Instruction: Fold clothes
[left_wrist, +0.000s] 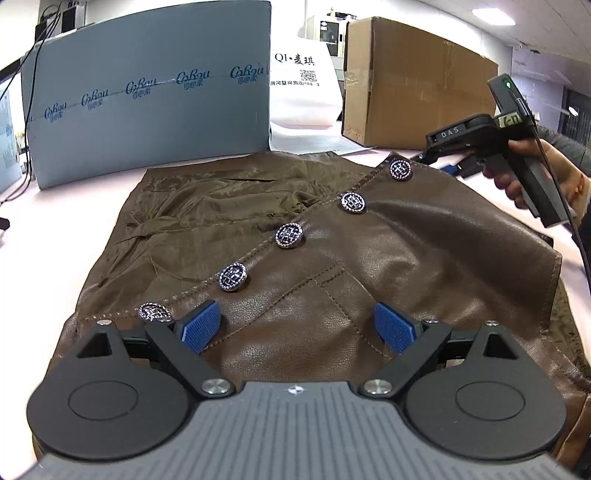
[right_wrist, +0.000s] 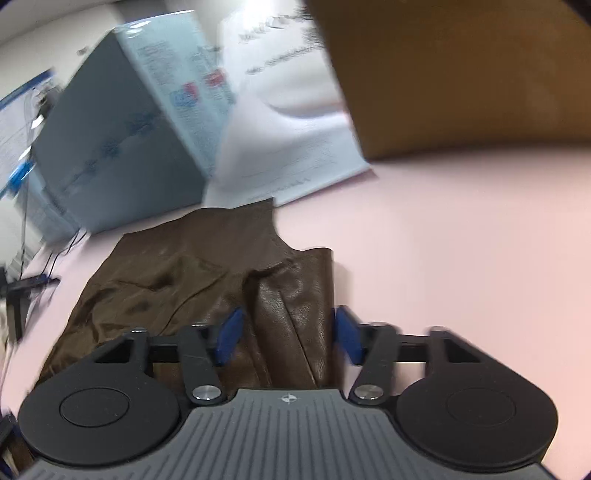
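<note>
Five shiny buttons (left_wrist: 289, 235) run in a slanted row on the brown leather top (left_wrist: 369, 266), lying flat on the pink table (right_wrist: 461, 229). Left gripper (left_wrist: 297, 328) hangs wide open over it, holding nothing. Right gripper (right_wrist: 288, 334) is open w/ a leather edge between its blue pads (right_wrist: 231, 334), not pinched

Brown leather vest (left_wrist: 388, 266) with duller olive-brown lining; five silver buttons (left_wrist: 289, 235) in dark lattice pattern along its stitched edge. Behind the vest: grey-blue board (left_wrist: 147, 103) with navy lettering, tan cardboard box (left_wrist: 417, 77). Table (right_wrist: 461, 229) pale pink.
</note>
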